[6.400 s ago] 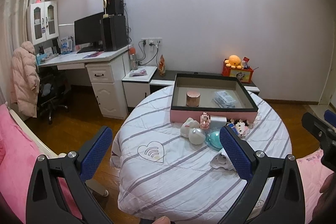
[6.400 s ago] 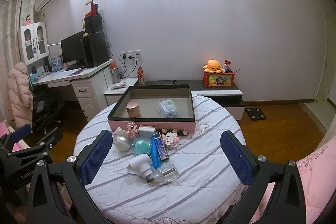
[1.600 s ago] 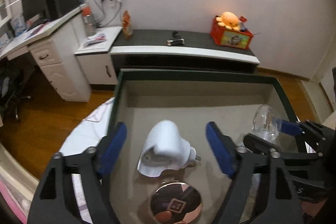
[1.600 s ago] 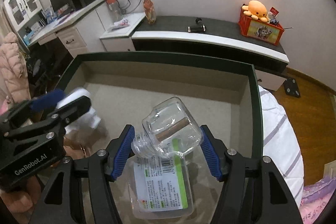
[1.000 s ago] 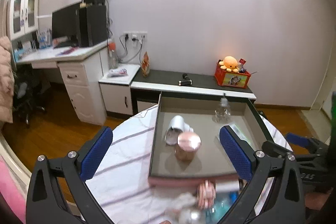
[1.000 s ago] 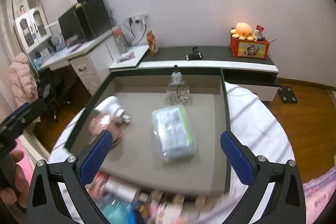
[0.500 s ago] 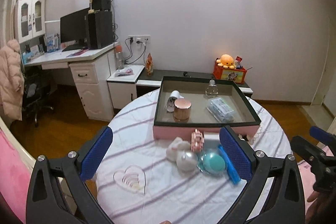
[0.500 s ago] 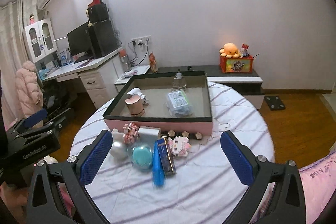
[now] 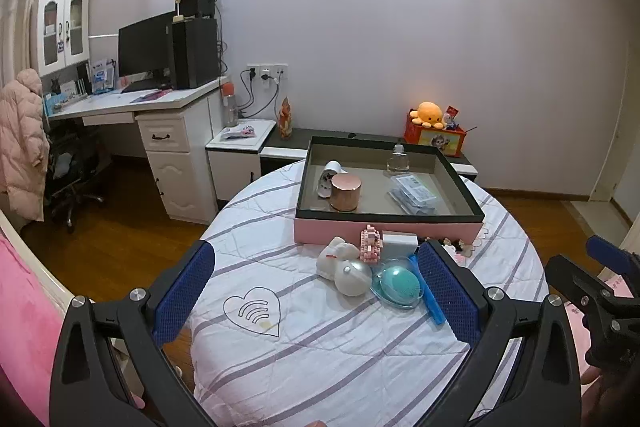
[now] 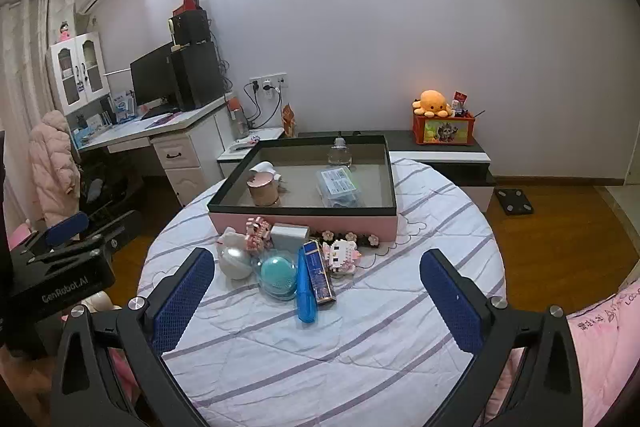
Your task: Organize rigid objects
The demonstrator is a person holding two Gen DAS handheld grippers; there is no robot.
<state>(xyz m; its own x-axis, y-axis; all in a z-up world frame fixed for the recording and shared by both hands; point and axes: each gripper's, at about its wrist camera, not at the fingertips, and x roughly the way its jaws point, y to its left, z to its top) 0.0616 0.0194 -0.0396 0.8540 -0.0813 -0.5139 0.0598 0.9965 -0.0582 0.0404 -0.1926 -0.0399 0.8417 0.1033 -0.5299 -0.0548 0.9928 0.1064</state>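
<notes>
Both grippers hang back from the round surface (image 10: 360,339) with nothing held. The left gripper (image 9: 316,291) has its fingers spread wide, and so does the right gripper (image 10: 316,295), which suits choosing a next piece rather than carrying one.

The tray (image 10: 384,183) sits at the 12 o'clock side of the surface and already holds four things: a copper-lidded jar (image 10: 263,190), a white plug-like object (image 10: 262,167) just behind it, a clear bottle (image 10: 339,155) standing against the far wall, and a flat wrapped packet (image 10: 338,187). They are kept apart, probably so each can be reached again.

The pieces not yet sorted lie bunched against the tray's pink front wall. From 9 toward 3 o'clock in the right wrist view: a white egg-shaped object (image 10: 235,263), a pink brick figure (image 10: 258,229), a small white box (image 10: 290,235), a teal disc (image 10: 278,274), a blue tube (image 10: 306,283) touching a dark blue box (image 10: 319,273), and a pink-and-white brick toy (image 10: 342,255). A white plush shape (image 9: 336,253) shows beside the egg in the left wrist view.

That crowding is the obstacle: the tube, box and disc touch, so fingers closing on one may nudge its neighbours. The tray wall also blocks an approach from 12 o'clock. The tube at the near edge looks the easiest pick.
</notes>
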